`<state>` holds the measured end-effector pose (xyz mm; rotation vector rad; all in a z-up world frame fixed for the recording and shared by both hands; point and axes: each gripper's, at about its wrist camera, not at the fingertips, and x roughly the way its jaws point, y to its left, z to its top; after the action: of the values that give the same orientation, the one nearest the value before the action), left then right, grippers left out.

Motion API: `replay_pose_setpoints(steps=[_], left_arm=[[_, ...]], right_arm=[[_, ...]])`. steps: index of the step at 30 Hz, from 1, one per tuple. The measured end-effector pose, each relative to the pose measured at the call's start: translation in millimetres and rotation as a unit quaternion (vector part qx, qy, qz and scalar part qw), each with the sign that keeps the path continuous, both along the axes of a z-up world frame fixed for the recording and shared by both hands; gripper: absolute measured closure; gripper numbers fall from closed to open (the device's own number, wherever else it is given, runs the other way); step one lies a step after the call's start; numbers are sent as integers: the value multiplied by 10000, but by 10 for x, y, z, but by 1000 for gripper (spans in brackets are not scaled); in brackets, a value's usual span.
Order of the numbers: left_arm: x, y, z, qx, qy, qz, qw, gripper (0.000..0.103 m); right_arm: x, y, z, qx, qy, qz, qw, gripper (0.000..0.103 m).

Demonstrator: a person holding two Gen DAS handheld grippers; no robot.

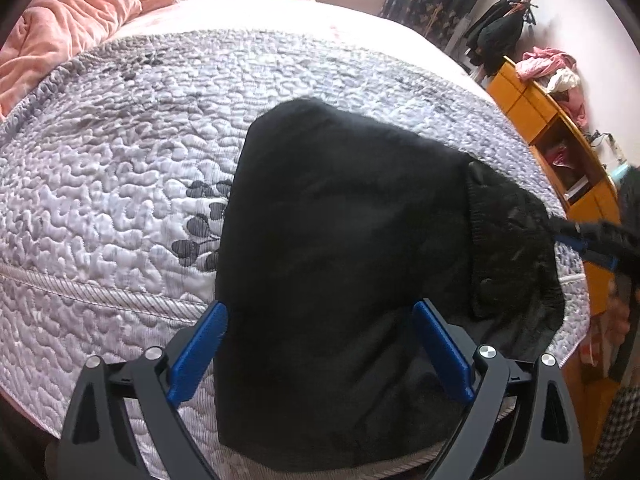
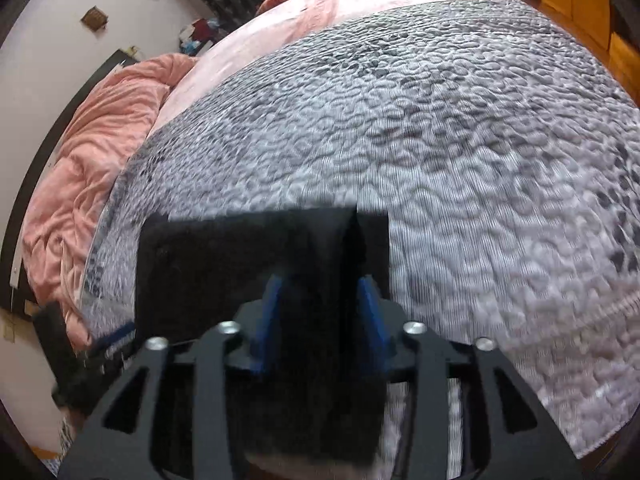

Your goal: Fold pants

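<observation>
The black pants [image 1: 344, 240] lie folded on the grey quilted bedspread [image 1: 120, 152], near the bed's front edge. My left gripper [image 1: 320, 320] is open, its blue fingers [image 1: 200, 352] wide apart on either side of the near end of the pants. My right gripper [image 2: 320, 300] is shut on a fold of the pants [image 2: 260, 264] and holds it lifted; the cloth hides its fingertips. In the left wrist view the right gripper [image 1: 580, 242] grips the waistband end at the right edge.
A pink duvet [image 1: 72, 24] is bunched at the far left of the bed. An orange cabinet [image 1: 560, 128] with loose clothes stands to the right of the bed. Curtains and a window are behind.
</observation>
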<state>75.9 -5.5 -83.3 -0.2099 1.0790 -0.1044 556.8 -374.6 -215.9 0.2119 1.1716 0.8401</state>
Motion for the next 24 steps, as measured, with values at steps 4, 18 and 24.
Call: replay_pose_setpoints(steps=[4, 18, 24], left_arm=[[-75, -38, 62, -51, -61, -67, 9999, 9], [-250, -138, 118, 82, -111, -142, 9998, 9], [-278, -194, 208, 67, -251, -221, 9994, 9]], right_arm=[[-370, -141, -77, -35, 139, 243, 9996, 34], [-746, -95, -263, 16, 530, 401, 9978, 72], [-738, -28, -379, -494, 504, 464, 9964, 72]])
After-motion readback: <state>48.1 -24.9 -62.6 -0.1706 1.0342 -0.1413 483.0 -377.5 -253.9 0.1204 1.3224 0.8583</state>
